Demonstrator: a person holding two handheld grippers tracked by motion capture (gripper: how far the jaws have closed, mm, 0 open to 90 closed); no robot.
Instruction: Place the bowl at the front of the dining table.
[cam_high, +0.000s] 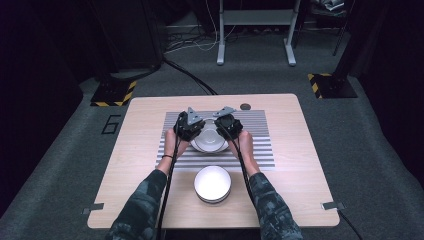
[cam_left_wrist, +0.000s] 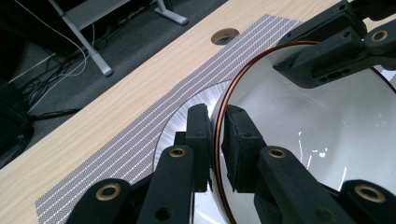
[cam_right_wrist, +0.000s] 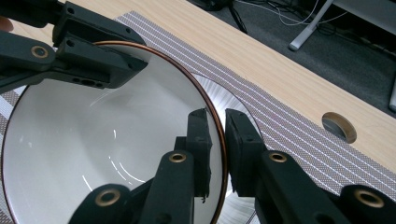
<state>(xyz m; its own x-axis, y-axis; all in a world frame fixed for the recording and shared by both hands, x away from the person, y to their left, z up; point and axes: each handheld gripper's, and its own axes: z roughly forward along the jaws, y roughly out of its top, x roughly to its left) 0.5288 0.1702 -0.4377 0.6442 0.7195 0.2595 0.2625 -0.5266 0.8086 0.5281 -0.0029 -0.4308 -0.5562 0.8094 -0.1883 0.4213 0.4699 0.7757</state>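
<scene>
grippers both clamp one white bowl (cam_high: 210, 139): your left gripper (cam_left_wrist: 215, 140) pinches its left rim, your right gripper (cam_right_wrist: 217, 140) its right. it hangs over the striped mat (cam_high: 260, 130), far from a second bowl (cam_high: 213, 183) on the bench (cam_high: 300, 175).

Two bowls, one plate, one mat, two tools on one table

Two tools, the left tool (cam_high: 196, 131) and the right tool (cam_high: 223, 131), each pinch one side of the rim of the same white bowl (cam_high: 210, 137); under that bowl lies one plate (cam_left_wrist: 187, 109) on the one striped mat (cam_high: 260, 135). A second bowl (cam_high: 213, 184) sits on the table (cam_high: 290, 180), nearer the person than both tools.
</scene>
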